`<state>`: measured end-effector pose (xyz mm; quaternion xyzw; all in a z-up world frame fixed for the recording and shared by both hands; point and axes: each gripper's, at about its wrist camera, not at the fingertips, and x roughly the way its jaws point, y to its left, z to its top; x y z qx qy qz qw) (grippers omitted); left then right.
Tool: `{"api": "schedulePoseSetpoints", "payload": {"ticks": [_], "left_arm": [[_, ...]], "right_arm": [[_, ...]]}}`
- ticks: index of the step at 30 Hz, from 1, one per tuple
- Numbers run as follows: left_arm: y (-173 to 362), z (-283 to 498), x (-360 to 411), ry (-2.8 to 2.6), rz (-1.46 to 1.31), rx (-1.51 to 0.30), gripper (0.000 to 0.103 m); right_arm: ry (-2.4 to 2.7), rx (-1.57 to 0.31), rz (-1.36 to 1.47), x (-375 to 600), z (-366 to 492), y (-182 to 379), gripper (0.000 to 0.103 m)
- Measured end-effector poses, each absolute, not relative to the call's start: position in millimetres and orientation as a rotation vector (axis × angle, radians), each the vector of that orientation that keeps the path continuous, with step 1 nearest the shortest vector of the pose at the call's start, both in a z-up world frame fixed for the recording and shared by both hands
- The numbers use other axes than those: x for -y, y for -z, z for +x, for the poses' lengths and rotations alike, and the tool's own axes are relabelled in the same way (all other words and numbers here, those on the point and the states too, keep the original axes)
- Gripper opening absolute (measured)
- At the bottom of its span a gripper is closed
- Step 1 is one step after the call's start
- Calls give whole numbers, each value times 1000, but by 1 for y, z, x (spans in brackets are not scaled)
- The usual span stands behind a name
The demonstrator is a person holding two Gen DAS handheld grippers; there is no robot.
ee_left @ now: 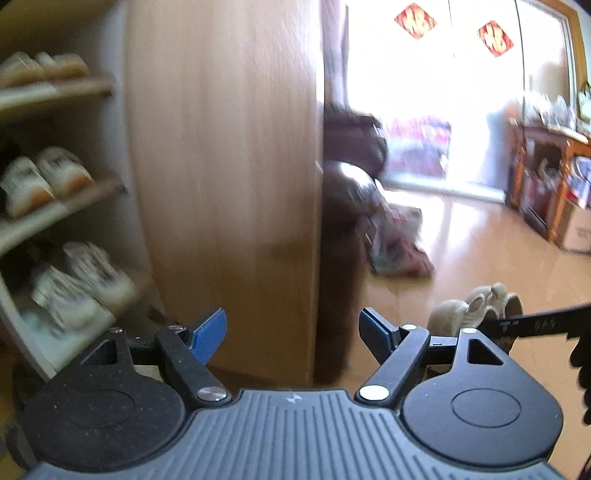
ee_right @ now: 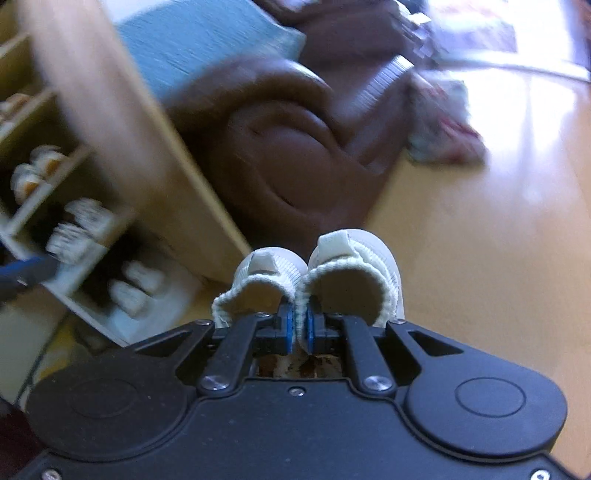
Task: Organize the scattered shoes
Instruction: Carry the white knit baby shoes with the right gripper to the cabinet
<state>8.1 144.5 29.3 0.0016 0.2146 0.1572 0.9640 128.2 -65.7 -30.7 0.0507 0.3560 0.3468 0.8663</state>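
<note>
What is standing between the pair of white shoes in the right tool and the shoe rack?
Nothing visible. The right tool holds the white shoes by their inner collars; only bare floor separates them from the shoe rack.

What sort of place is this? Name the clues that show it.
Probably a home living room by the entrance: a shoe rack full of pairs, a brown sofa, and a big window with red paper decorations over a wooden floor.

Bright living room with a glossy wooden floor (ee_left: 461, 258).
A brown sofa (ee_right: 295, 147) stood behind the pale wood cabinet panel (ee_left: 221, 184); beyond the sofa, sunlit glass doors (ee_left: 461, 110) bore two red decorations (ee_left: 415, 20).
</note>
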Motion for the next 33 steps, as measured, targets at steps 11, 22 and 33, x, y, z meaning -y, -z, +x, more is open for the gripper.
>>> {"api": "schedulePoseSetpoints", "payload": {"ticks": [11,22,33], "left_arm": [[-74,-56,-199,-610,-4,-218,79],[-104,-106,-239,-733,-33,-118,79],[-98,-108,-265,-720,-94,-150,79]], "right_arm": [[-1039,-534,-14,-35,112,-98,8],[-1238,-376,-112,-159,83,-210,8],[-1329,-161,-219,-266,62,-365,8]]}}
